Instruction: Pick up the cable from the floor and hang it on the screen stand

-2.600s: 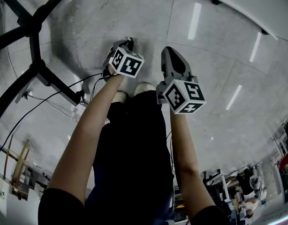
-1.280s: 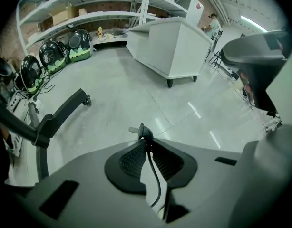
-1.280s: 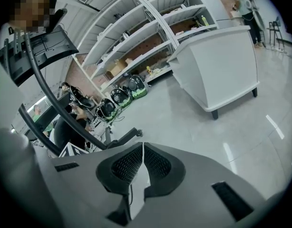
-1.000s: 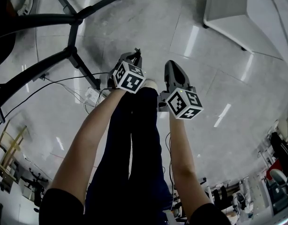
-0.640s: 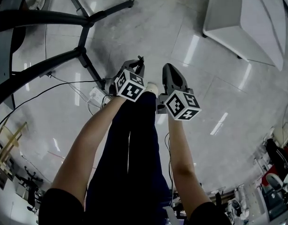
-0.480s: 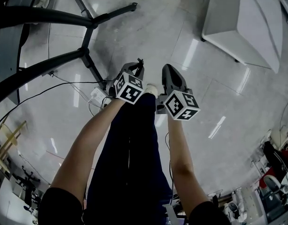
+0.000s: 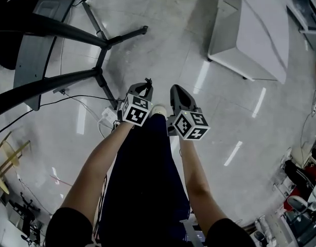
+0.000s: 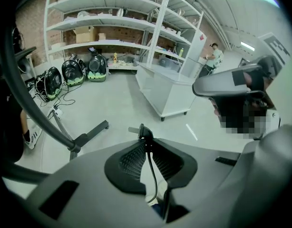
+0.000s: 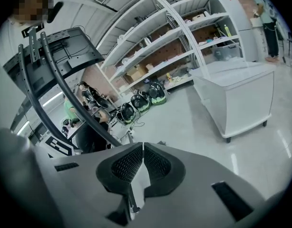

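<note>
Right of the screen stand [image 7: 70, 77] base: pinching the cable [image 8: 141, 130] by its plug end at the tips of the left gripper [image 8: 147, 143]. Holding the right gripper [image 9: 142, 148] pressed together, empty, on the side away from the stand. Raised both well off the floor [image 7: 163, 30] over the last 1 s. Pickup judged done; hanging on the stand not yet begun.

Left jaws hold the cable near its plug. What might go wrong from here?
The left gripper pinches the cable only at the jaw tips, just behind the plug; it may slip out. Its free length drops toward the floor beside the stand legs and may snag there.
</note>
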